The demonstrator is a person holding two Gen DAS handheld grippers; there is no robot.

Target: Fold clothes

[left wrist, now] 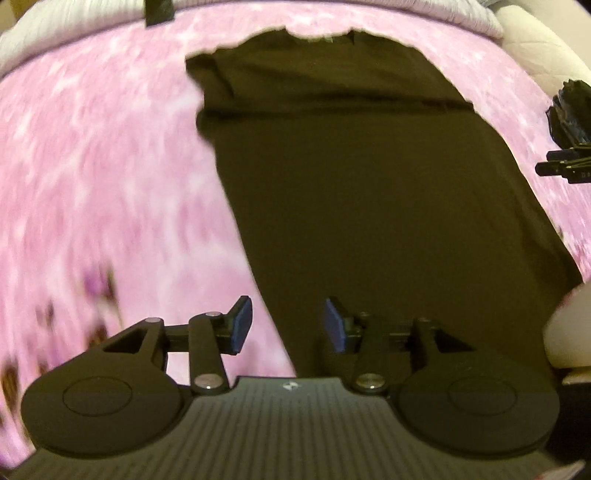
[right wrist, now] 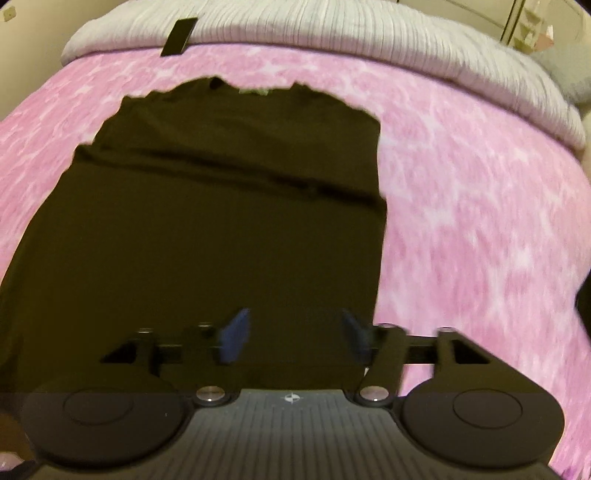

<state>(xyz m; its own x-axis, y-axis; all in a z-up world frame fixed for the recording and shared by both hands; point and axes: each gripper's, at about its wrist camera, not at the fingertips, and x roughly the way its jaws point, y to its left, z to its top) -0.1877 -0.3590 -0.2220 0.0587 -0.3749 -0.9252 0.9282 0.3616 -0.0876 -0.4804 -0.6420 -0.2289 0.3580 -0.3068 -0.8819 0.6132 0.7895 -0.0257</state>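
A dark brown T-shirt (left wrist: 362, 177) lies flat on a pink patterned bedspread (left wrist: 103, 177), collar at the far end, both sides folded in to a long strip. My left gripper (left wrist: 288, 326) is open and empty, over the shirt's near left edge. The right gripper's dark body (left wrist: 565, 162) shows at the right edge of the left wrist view. In the right wrist view the shirt (right wrist: 221, 221) fills the middle and my right gripper (right wrist: 291, 334) is open and empty, just above the shirt's near right part. The bedspread (right wrist: 472, 221) lies to its right.
A white ribbed blanket (right wrist: 332, 40) lies along the far end of the bed, with a black strap (right wrist: 179, 37) hanging over it. The blanket also shows in the left wrist view (left wrist: 461, 14). Pale furniture (left wrist: 535, 44) stands at the far right.
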